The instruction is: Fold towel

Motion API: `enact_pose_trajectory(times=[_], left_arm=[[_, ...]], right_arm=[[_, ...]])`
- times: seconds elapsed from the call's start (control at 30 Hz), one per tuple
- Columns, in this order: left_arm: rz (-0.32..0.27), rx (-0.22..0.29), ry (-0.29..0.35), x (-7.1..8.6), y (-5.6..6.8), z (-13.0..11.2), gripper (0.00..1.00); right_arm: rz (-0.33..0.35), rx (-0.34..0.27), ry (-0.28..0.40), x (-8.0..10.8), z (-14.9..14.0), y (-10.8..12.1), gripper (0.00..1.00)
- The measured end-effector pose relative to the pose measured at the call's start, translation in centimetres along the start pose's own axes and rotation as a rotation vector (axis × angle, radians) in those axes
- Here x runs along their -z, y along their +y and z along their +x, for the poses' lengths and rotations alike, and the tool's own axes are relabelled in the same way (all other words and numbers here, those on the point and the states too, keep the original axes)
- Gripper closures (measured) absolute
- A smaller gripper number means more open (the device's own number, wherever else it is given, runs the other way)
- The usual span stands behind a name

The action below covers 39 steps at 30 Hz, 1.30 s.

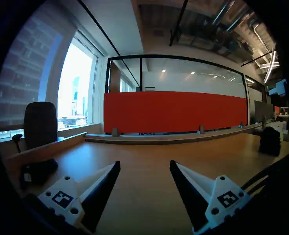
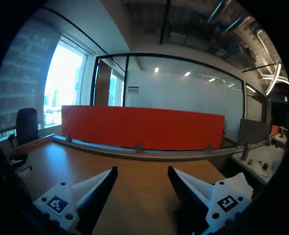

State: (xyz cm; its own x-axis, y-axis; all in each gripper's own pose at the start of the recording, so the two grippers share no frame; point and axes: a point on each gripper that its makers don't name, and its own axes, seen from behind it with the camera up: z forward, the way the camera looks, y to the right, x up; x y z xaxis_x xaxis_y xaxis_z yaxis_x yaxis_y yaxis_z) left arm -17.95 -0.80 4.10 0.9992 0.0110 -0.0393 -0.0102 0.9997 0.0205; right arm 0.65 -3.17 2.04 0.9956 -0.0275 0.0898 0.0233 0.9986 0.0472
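Two tools poised over an office desk: your left gripper (image 1: 144, 162) hangs with its fingers spread wide and nothing between them. Your right gripper (image 2: 142, 167) is likewise spread and empty. Each is aimed level across the wooden desk (image 1: 144, 149) toward the red divider panel (image 1: 175, 111) at 12 o'clock. Farther out in the left gripper view, a small black item (image 1: 38, 170) rests on the desk at 8 o'clock, a black chair (image 1: 40, 123) stands at 9 o'clock, and a dark lump (image 1: 270, 140) sits at 3 o'clock. Where the towel lies cannot be told from these frames, nor which way it points or how its long axis runs. That is the likely hazard. With both cameras looking across the desk rather than down, a reach made blind could pinch one layer or an off-centre edge and leave the fold askew. A wide swing could also knock the dark lump. Judge the towel's long axis before you close on it.
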Motion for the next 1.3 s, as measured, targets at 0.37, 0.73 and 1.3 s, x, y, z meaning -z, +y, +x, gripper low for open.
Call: enact_pose_trajectory(times=[0.37, 0.73, 1.3], left_arm=[[0.000, -0.001, 0.000, 0.0, 0.0, -0.1, 0.06], [0.000, -0.001, 0.000, 0.0, 0.0, -0.2, 0.06], [0.000, 0.000, 0.001, -0.1, 0.3, -0.4, 0.06]], right_arm=[[-0.006, -0.004, 0.030, -0.5, 0.2, 1.0, 0.01], [-0.028, -0.082, 0.085, -0.7, -0.5, 3.3, 0.01], [-0.029, -0.085, 0.131, -0.8, -5.6, 4.1, 0.01]])
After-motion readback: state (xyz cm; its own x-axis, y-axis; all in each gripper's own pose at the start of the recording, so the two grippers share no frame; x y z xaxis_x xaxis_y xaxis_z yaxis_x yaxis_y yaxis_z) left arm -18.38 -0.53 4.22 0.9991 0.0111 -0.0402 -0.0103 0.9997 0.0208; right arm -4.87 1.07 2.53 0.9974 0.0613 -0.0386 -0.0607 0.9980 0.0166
